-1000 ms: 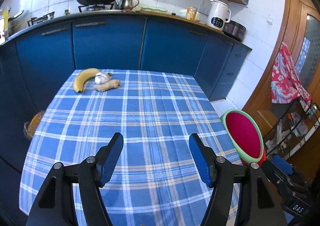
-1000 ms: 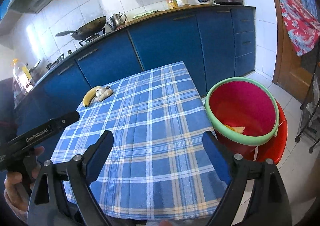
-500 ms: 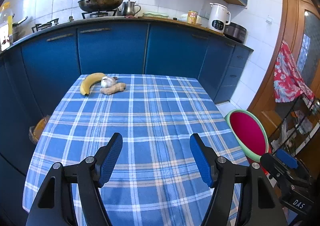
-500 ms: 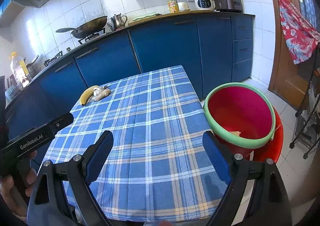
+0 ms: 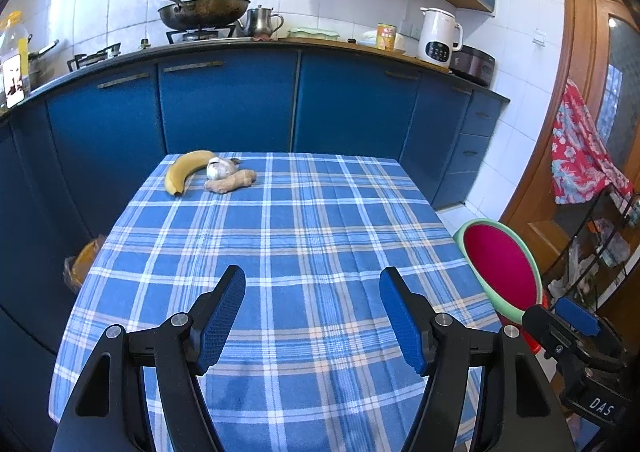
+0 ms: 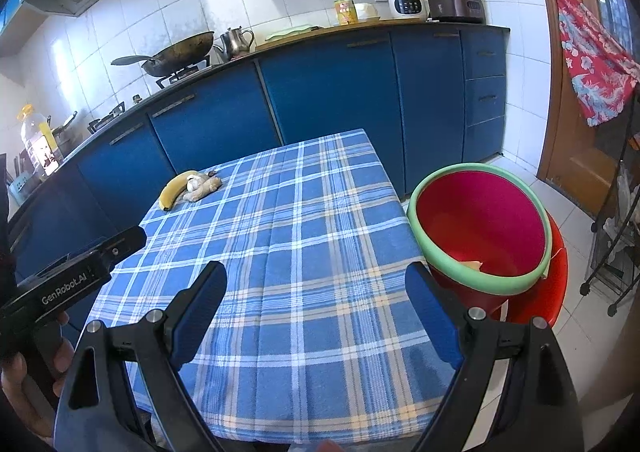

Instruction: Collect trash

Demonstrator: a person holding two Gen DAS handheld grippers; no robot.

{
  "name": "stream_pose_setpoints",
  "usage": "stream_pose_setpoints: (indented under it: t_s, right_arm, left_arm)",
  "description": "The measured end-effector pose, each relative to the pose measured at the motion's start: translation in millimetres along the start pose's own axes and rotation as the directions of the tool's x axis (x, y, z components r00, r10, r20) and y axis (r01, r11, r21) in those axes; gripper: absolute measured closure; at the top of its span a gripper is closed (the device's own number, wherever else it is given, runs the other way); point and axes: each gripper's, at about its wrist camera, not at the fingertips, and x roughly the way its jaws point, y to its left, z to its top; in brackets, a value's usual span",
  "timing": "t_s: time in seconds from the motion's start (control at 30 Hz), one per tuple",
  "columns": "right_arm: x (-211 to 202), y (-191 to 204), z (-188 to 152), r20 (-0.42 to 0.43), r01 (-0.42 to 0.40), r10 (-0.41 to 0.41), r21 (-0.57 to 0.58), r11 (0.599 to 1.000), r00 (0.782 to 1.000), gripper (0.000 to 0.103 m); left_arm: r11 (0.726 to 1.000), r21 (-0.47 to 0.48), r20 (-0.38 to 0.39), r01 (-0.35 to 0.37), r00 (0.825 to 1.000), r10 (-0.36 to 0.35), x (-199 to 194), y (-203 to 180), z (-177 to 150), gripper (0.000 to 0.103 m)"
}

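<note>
Left wrist view: red bin (image 5: 505,267) partly hidden behind the counter (image 5: 304,236) edge and the right gripper (image 5: 576,326) body; its inside not visible. Brown bag (image 5: 82,266) on the floor, mostly behind the cloth's left edge. Oil bottle (image 5: 14,59) cut by the frame.

Right wrist view: pale scrap (image 6: 472,264) in the bin, half behind the green rim, too small to identify. Hand (image 6: 24,384) cut off at lower left. Can (image 6: 346,11) label unreadable.

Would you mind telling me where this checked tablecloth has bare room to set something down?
Nearly all of the blue checked tablecloth is bare, from the near edge to the far right corner. Only the far left corner is crowded: a yellow banana, a white garlic bulb and a beige ginger root cluster there.
</note>
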Motion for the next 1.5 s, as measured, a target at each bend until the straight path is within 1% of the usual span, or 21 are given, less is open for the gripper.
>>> stream_pose_setpoints:
  t_s: [0.5, 1.5]
  right_arm:
    - [-0.5, 0.2, 1.0, -0.005, -0.014, 0.014, 0.002, 1.0, 1.0, 0.013]
    - [-1.0, 0.2, 0.7, -0.005, -0.012, 0.012, 0.001, 1.0, 1.0, 0.013]
  left_arm:
    - [1.0, 0.003, 0.004, 0.001, 1.0, -0.001, -1.5, -1.9, -0.9, 0.032]
    - [1.0, 0.0, 0.0, 0.004, 1.0, -0.004, -1.7, -2.1, -0.2, 0.032]
